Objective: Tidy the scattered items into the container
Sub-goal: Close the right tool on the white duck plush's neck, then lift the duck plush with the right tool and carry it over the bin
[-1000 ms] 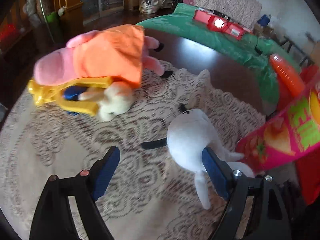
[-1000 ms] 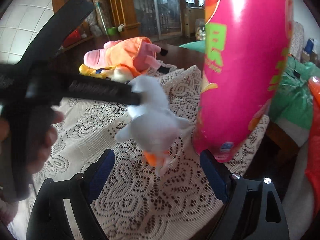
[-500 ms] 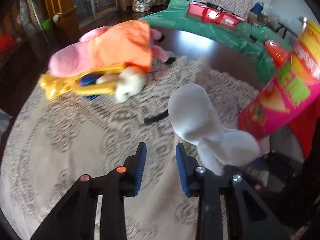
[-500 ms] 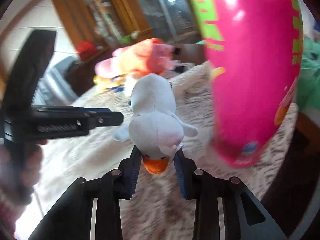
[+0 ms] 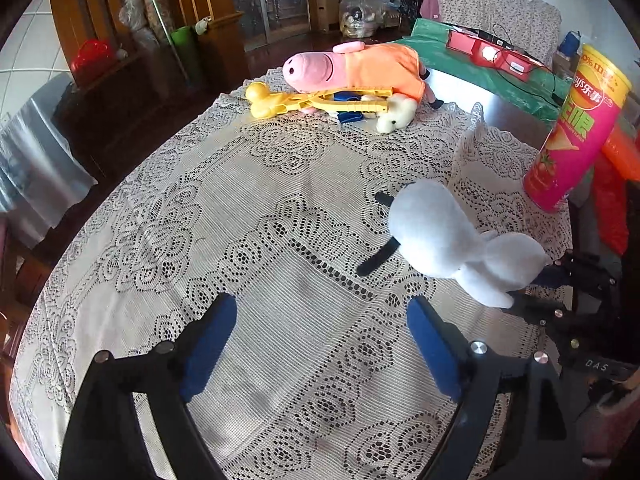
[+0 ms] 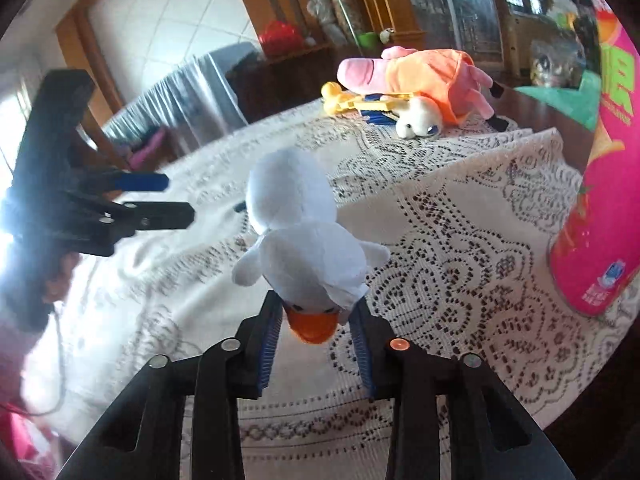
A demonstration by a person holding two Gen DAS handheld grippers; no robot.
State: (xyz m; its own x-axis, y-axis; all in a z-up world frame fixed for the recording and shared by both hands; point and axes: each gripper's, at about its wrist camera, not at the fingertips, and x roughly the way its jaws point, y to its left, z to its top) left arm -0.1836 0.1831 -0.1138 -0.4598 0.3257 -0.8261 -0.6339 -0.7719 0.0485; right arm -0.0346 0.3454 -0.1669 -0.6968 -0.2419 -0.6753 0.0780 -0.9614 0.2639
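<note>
Left gripper (image 5: pixel 320 338): fingers spread wide apart with nothing between them, hovering over the near middle of the lace tablecloth (image 5: pixel 248 216); from the right wrist view it shows side-on at the left (image 6: pixel 160 200).
Toy pile: pink pig plush (image 5: pixel 356 66) in an orange dress lies at the far edge of the cloth, over a yellow plastic toy (image 5: pixel 304 102), with a small cream plush (image 5: pixel 394 118) touching its right end.
White duck plush (image 6: pixel 298 240): toward the right edge of the cloth, body stretched away from the right gripper, orange bill (image 6: pixel 312 326) pointing back at it.
Right gripper (image 6: pixel 316 340): fingers clamped on the duck's head, one on each side.
Pink chip canister (image 5: pixel 576 128): upright at the right edge of the cloth, near the duck but apart from it.
</note>
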